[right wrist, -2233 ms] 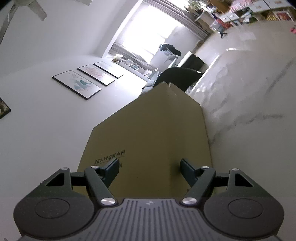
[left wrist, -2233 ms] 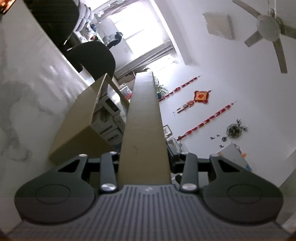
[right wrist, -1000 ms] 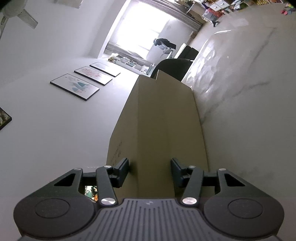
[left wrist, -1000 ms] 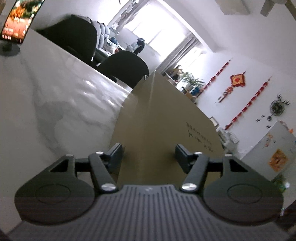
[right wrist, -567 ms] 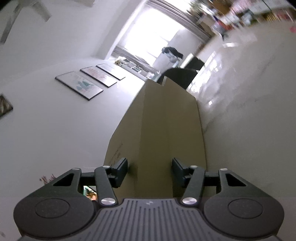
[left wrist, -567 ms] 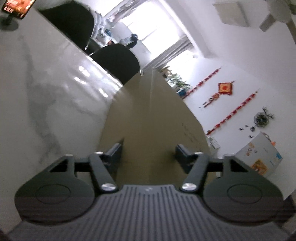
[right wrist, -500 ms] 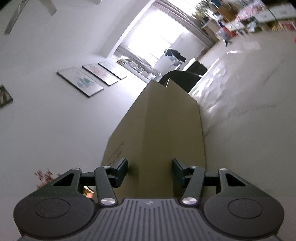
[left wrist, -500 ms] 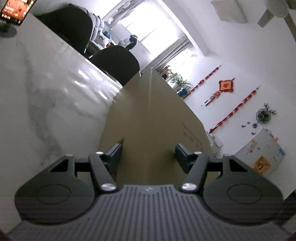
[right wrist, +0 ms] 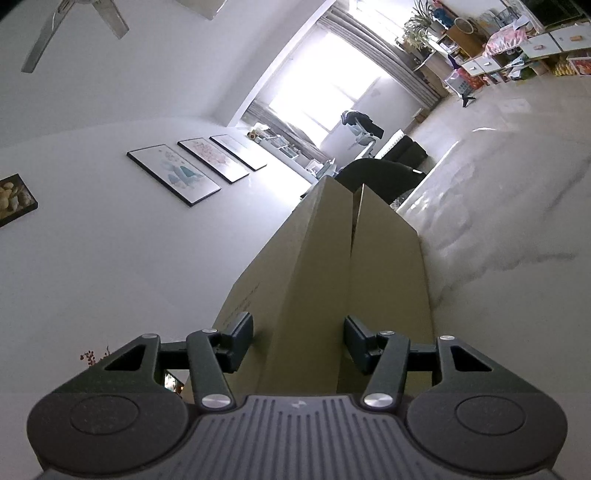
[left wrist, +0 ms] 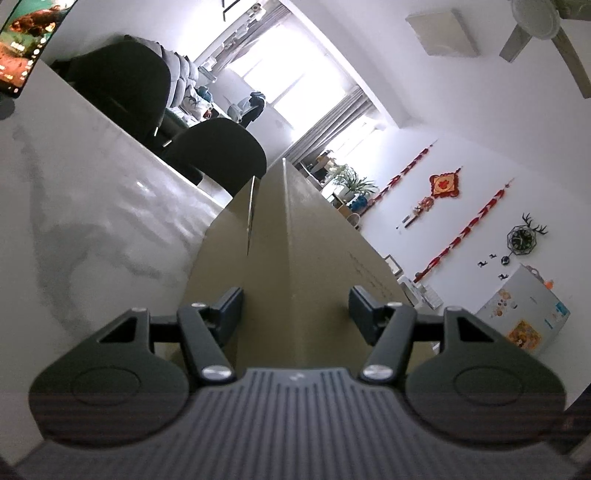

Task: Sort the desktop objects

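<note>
A white, grey-veined marble tabletop (left wrist: 92,229) is seen tilted in both wrist views, with dark chairs (left wrist: 218,155) at its far edge, a bright window (right wrist: 325,96) beyond them and a ceiling fan (right wrist: 74,22) overhead. Red hanging ornaments (left wrist: 445,184) are seen on the wall in the left view, three framed pictures (right wrist: 195,166) in the right view, and a lit screen (left wrist: 26,37) at the tabletop's far left corner. A brown cardboard box (left wrist: 288,258) is held over the tabletop between the two grippers. The left gripper (left wrist: 295,310) is set about half open, one folded edge of the box lying between its fingers (left wrist: 229,310), which are pressed against the two faces. The right gripper (right wrist: 298,341) is likewise about half open and closed on the opposite edge (right wrist: 306,280), its fingers (right wrist: 240,332) bearing on the cardboard. The box's long axis is directed away from each camera towards the chairs, and a flap seam (right wrist: 352,229) is seen along it
</note>
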Action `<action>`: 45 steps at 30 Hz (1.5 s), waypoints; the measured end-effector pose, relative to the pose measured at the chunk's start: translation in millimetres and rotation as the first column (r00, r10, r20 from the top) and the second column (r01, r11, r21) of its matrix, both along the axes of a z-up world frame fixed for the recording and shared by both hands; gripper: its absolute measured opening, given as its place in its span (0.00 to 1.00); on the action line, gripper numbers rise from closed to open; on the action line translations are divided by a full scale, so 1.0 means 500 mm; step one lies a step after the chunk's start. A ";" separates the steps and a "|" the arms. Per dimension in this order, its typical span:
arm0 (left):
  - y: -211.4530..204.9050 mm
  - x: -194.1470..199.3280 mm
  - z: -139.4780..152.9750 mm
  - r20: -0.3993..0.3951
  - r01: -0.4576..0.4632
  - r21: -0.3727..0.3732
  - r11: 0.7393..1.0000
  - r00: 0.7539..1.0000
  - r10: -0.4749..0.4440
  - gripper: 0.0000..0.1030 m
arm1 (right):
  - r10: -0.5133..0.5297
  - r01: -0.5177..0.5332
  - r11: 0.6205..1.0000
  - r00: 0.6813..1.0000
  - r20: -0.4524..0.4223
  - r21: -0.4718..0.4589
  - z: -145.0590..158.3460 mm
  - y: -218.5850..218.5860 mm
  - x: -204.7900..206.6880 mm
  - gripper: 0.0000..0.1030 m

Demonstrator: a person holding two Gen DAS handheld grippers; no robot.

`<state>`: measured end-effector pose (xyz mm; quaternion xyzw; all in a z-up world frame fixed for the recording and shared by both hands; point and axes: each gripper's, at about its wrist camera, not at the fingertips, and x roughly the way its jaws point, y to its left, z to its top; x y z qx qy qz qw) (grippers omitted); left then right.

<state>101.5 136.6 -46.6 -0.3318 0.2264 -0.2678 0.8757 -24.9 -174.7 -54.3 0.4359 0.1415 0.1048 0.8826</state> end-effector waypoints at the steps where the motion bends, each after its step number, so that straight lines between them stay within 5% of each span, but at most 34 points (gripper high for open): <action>1: -0.002 0.001 0.002 0.002 -0.005 0.007 1.000 1.000 0.005 0.60 | 0.000 0.000 1.000 1.000 -0.005 0.003 0.002 -0.003 0.006 0.56; 11: -0.007 0.020 0.038 -0.007 -0.065 0.001 0.998 0.998 0.065 0.60 | 0.031 -0.031 0.999 0.999 -0.018 0.011 0.052 -0.008 0.077 0.56; 21: -0.031 0.116 0.100 0.038 0.007 0.069 0.998 0.999 -0.009 0.60 | -0.017 0.018 0.998 1.000 -0.006 0.060 0.077 -0.020 0.113 0.56; 33: -0.058 0.201 0.069 -0.062 0.049 0.098 0.994 0.997 -0.043 0.60 | -0.058 0.066 0.994 0.995 -0.087 0.085 0.043 -0.042 0.186 0.56; 45: -0.053 0.201 0.057 -0.128 0.055 0.117 0.992 0.991 -0.040 0.60 | -0.052 0.066 0.993 0.989 -0.138 0.097 0.011 -0.044 0.208 0.56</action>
